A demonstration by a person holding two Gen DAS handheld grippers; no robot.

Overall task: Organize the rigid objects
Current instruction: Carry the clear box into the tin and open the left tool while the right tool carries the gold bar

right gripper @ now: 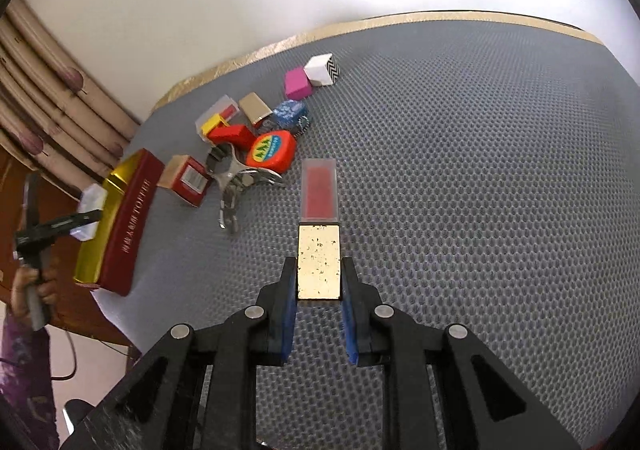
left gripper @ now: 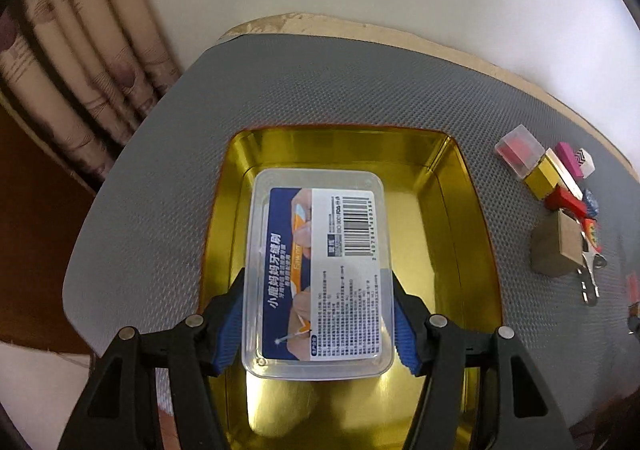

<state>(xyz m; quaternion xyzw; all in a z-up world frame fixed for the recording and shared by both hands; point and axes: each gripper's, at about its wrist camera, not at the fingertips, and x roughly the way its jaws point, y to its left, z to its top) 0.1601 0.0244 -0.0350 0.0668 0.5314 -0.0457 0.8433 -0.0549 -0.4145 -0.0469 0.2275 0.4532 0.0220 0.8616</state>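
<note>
A: Right, your left gripper point(left gripper: 318, 314) is clamped on the clear plastic box point(left gripper: 318, 274), pads pressed to its two long sides, and the box hangs over the gold tin point(left gripper: 452, 186). How do you want to finish?

B: Lower it flat until its base meets the tin's floor, then let go. Keep it parallel to the tin's walls so room stays beside it.

A: And my right?

B: Your right gripper point(right gripper: 319, 282) is closed on the gold end of the seal case point(right gripper: 319, 234), whose clear cap with the red inside points away from you, above the grey mat point(right gripper: 480, 170). The tin sits far to its left; the pile point(right gripper: 248, 138) of small boxes, the tape measure point(right gripper: 270, 152) and the metal clip point(right gripper: 232, 186) lies between.

A: Any risk?

B: I'd judge the narrow grip could let the case swing. Carry it level, above the pile, and wait until your left has left the tin.
</note>
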